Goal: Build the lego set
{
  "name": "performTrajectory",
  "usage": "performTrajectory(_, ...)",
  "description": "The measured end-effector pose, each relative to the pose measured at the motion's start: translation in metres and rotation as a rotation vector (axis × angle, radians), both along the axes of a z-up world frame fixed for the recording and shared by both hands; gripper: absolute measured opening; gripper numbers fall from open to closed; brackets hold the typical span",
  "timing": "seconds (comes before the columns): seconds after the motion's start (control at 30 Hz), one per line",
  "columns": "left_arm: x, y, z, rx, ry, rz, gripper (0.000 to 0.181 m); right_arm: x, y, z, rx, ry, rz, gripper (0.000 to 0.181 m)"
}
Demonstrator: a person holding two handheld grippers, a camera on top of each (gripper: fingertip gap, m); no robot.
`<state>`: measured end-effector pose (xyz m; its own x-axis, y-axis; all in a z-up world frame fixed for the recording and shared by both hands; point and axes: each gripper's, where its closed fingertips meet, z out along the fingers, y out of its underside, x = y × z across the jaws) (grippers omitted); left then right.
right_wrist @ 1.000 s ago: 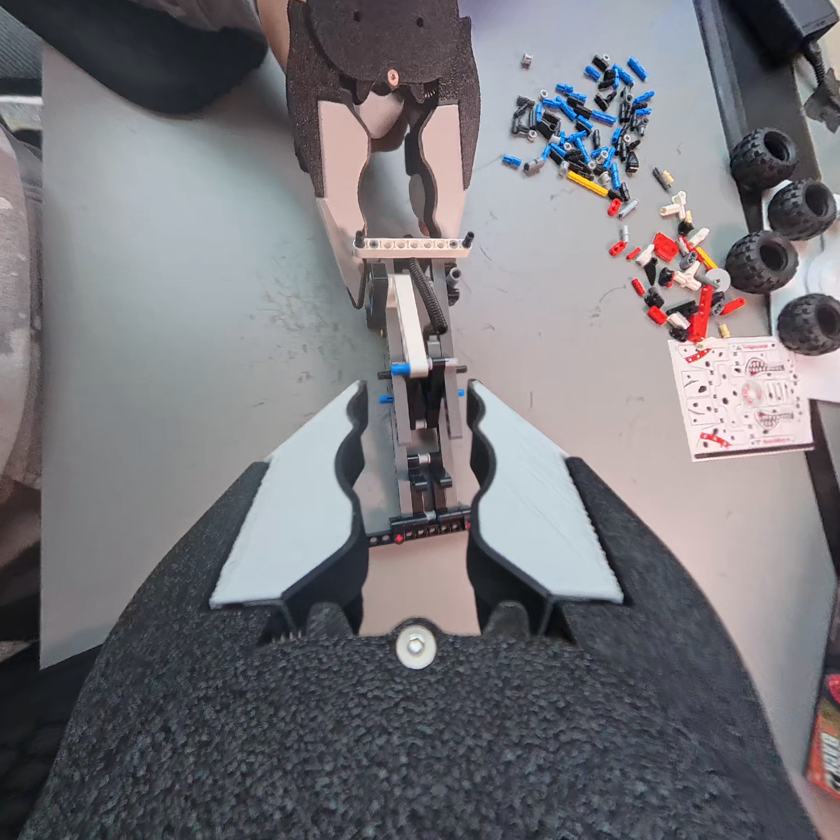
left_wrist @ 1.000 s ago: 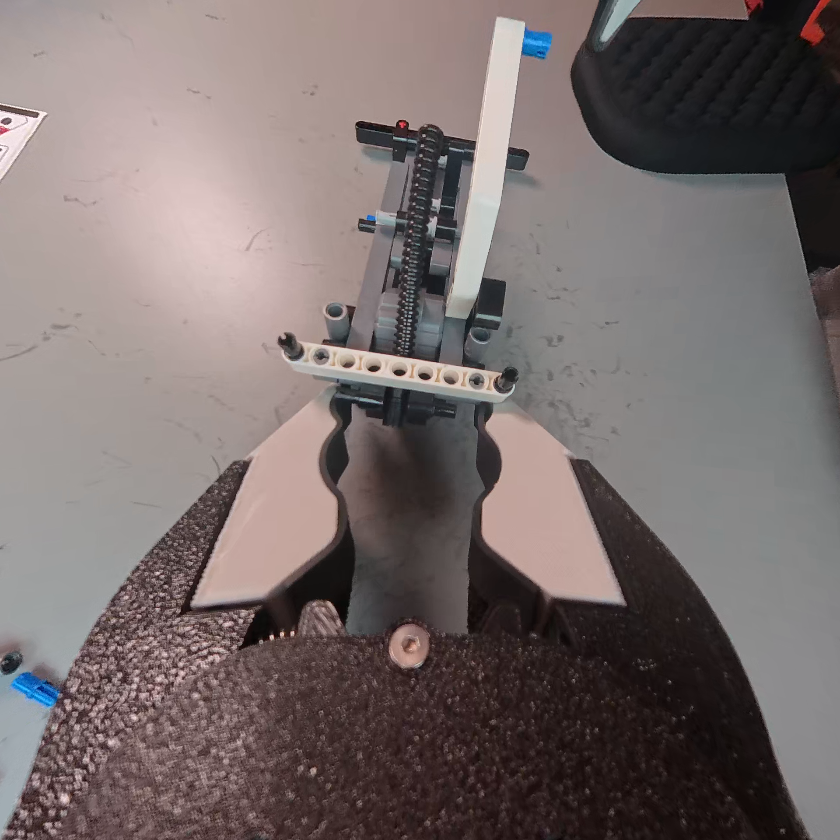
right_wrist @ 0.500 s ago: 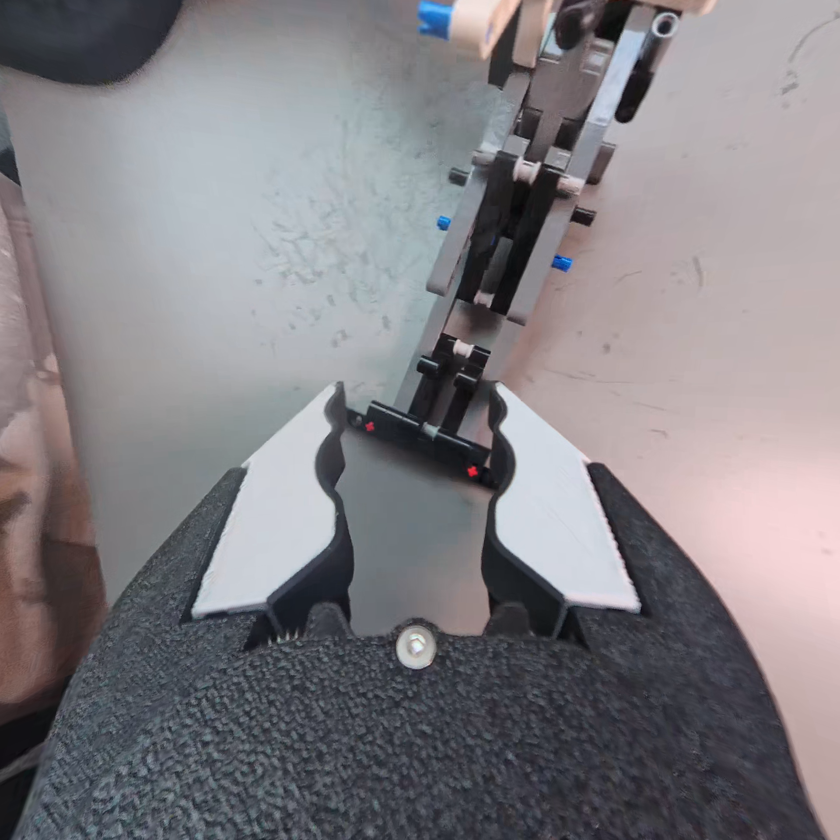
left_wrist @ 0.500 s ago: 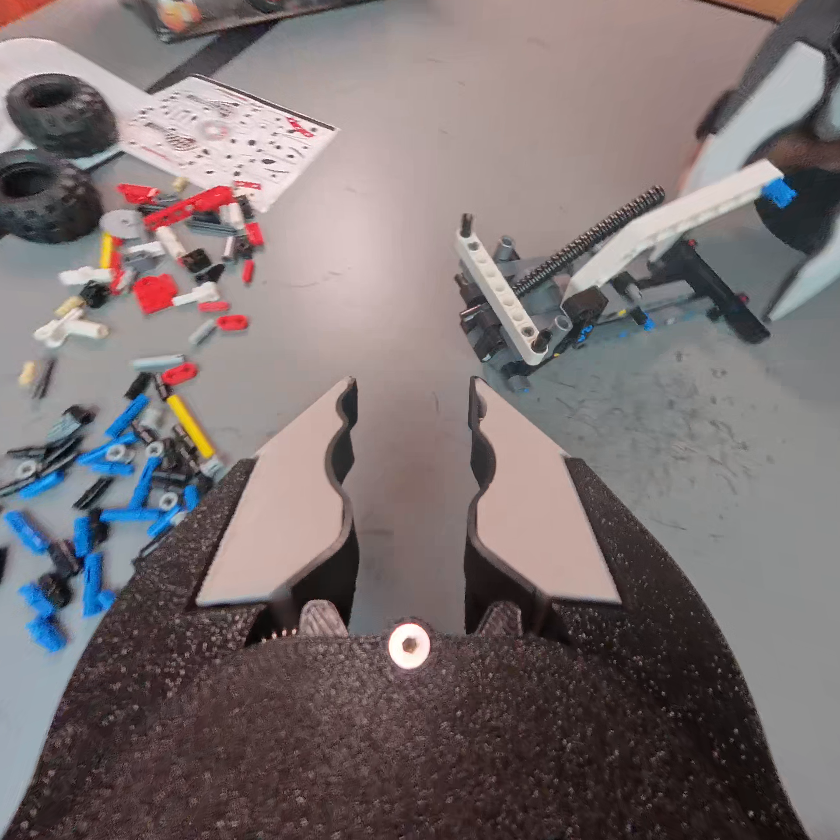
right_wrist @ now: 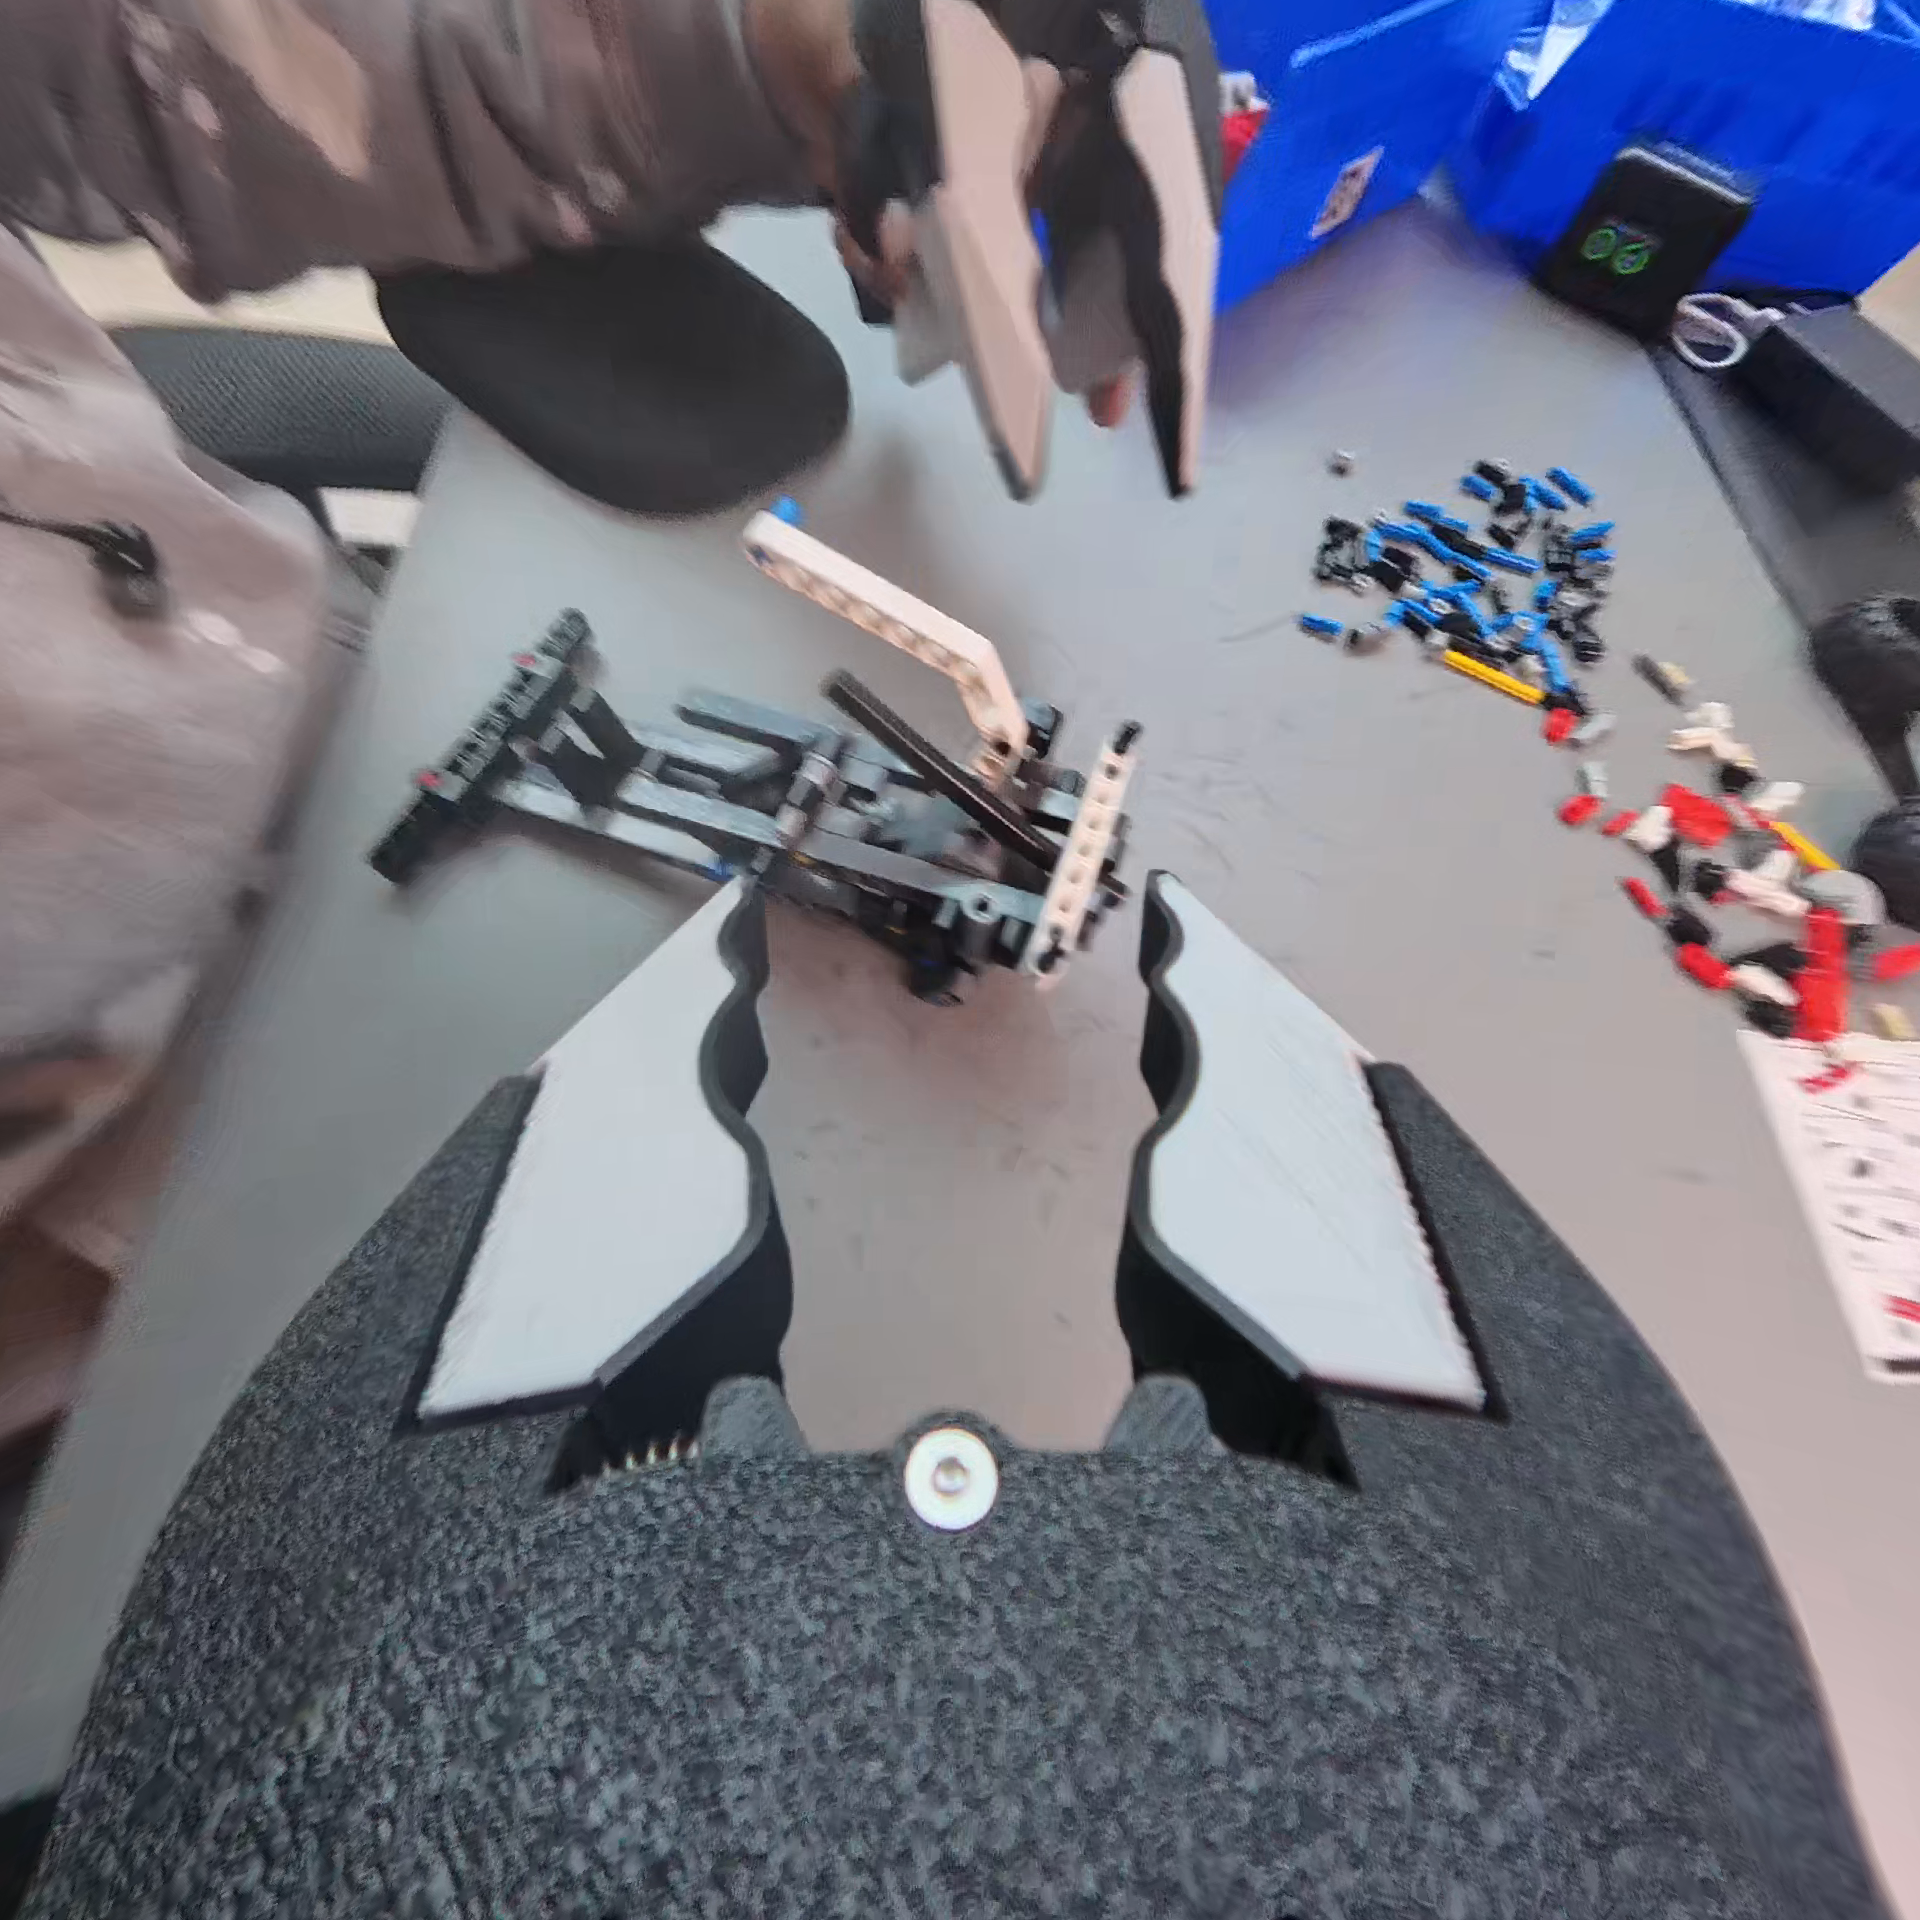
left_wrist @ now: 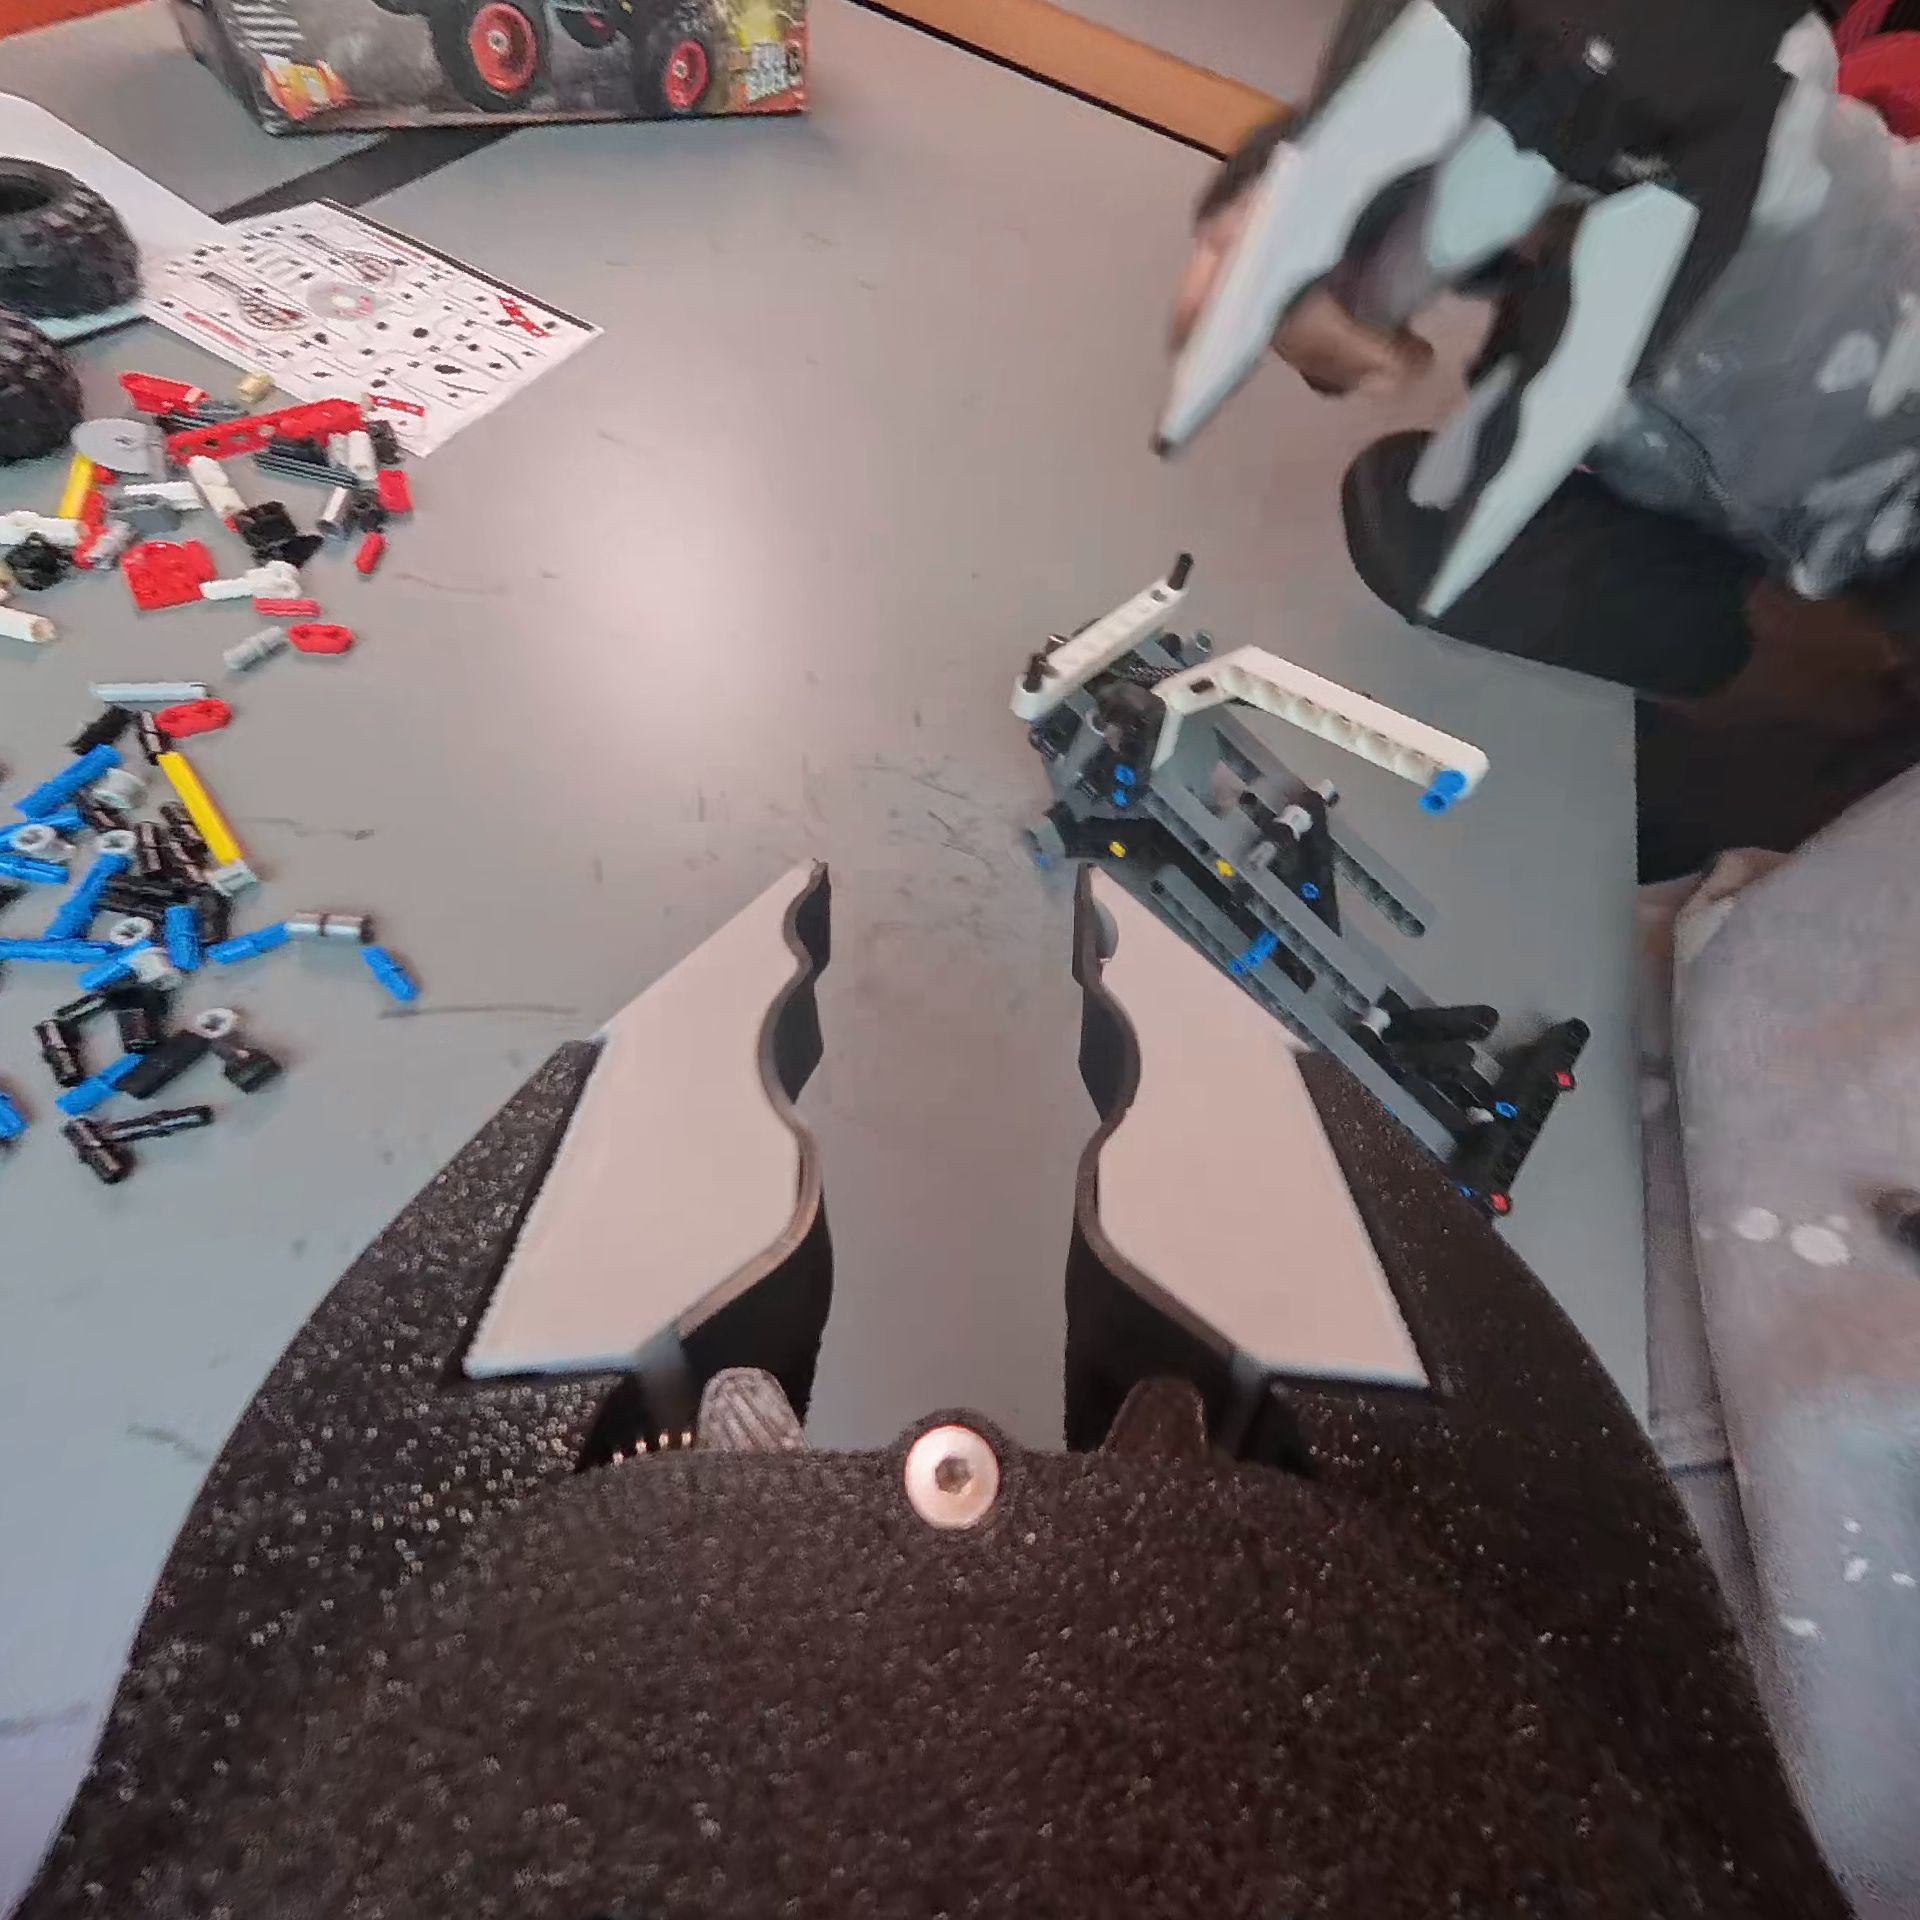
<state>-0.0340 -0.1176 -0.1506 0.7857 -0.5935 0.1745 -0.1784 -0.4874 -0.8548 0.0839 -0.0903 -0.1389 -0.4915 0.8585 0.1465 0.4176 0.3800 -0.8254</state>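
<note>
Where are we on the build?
Done: a grey-black chassis with a white lever, lying on the table. In hand: nothing; the left gripper and right gripper are open and empty. Left: the loose pieces, the tyres and the sticker sheet.

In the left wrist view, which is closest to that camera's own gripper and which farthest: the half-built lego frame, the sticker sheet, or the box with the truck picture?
From the left gripper, nearest first:
1. Half-built lego frame, just right of the right fingertip.
2. Sticker sheet, far off to the left.
3. Box, at the table's far edge, upper left.
</note>
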Motion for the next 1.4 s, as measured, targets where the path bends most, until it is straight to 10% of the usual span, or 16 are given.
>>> performTrajectory(0.17, 0.014, -0.006, -0.012, 0.017, 0.057, -0.05, 0.047, -0.029, 0.013, -0.033, 0.14, -0.207, 0.179, 0.102)
performTrajectory(0.27, 0.01, 0.002, -0.005, 0.022, -0.02, -0.01, 0.046, -0.046, 0.004, -0.065, 0.103, -0.326, 0.246, 0.067)
performTrajectory(0.67, -0.007, 0.013, -0.011, 0.027, -0.069, 0.072, 0.055, 0.011, 0.096, -0.063, -0.134, -0.175, -0.777, 0.061)
performTrajectory(0.93, -0.021, 0.05, 0.009, 0.109, 0.023, 0.183, 0.056, 0.008, 0.057, -0.011, -0.156, -0.089, -0.543, 0.091)
performTrajectory(1.17, -0.098, 0.152, 0.055, 0.238, -0.079, 0.508, 0.049, -0.061, 0.237, 0.12, 0.054, 0.423, -0.696, 0.087)
performTrajectory(1.4, -0.15, 0.245, 0.071, 0.056, -0.974, 0.633, 0.061, -0.158, 0.439, 0.138, -0.132, 0.369, -0.861, 0.1)
